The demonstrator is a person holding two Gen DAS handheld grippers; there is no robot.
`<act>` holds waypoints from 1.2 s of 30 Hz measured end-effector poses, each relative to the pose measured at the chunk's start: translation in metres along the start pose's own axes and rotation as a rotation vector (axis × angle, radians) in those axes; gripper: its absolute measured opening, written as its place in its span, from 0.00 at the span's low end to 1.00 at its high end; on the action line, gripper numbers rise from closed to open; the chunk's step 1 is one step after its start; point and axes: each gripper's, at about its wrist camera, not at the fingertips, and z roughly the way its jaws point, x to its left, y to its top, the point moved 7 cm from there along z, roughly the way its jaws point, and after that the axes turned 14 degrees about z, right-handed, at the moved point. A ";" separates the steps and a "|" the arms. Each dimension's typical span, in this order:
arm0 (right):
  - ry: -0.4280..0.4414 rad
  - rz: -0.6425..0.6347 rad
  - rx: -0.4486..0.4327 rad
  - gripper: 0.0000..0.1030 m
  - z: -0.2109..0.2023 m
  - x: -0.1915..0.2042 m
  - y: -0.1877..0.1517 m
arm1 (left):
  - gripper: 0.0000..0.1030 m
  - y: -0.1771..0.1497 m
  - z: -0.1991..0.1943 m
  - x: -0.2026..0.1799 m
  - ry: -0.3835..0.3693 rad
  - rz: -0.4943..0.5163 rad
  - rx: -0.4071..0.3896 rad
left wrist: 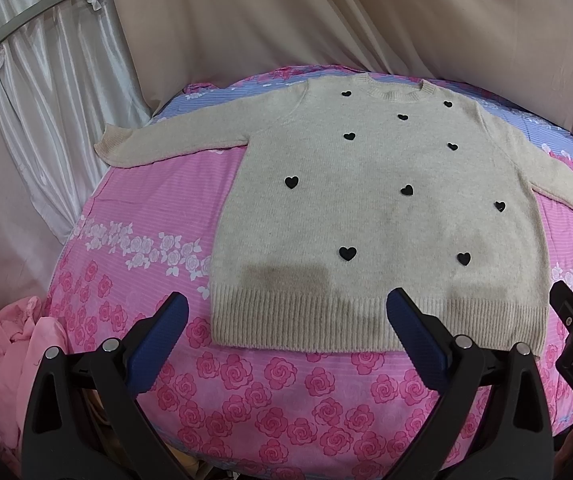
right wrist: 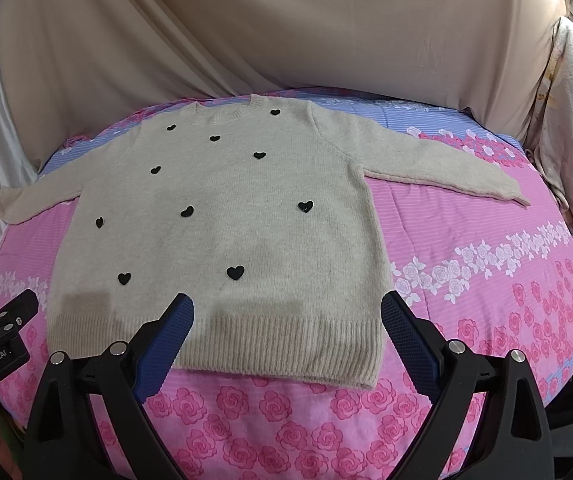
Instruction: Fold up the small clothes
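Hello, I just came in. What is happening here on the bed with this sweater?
A person holds a claw in each hand above a beige sweater with black hearts. It lies flat, front up, on a pink rose-patterned bedspread, both sleeves spread out to the sides. The left claw and the right claw are both open near the ribbed hem and hold nothing. No fold has been made yet.

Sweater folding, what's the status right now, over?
Left claw open, right claw open, both empty. Sweater flat on bedspread, sleeves out, unfolded. Nothing blocking.
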 end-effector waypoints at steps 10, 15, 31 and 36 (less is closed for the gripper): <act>0.002 0.001 0.006 0.90 0.003 0.001 0.001 | 0.94 0.003 0.003 0.000 -0.003 0.004 0.005; 0.002 0.012 0.022 0.90 0.011 -0.002 0.003 | 0.94 0.007 0.009 -0.002 -0.004 0.008 0.013; -0.082 0.380 0.097 0.90 0.095 -0.153 0.080 | 0.95 0.040 0.039 -0.029 -0.083 0.020 0.050; -0.020 0.678 0.142 0.88 0.154 -0.262 0.134 | 0.95 0.062 0.051 -0.029 -0.108 -0.031 0.060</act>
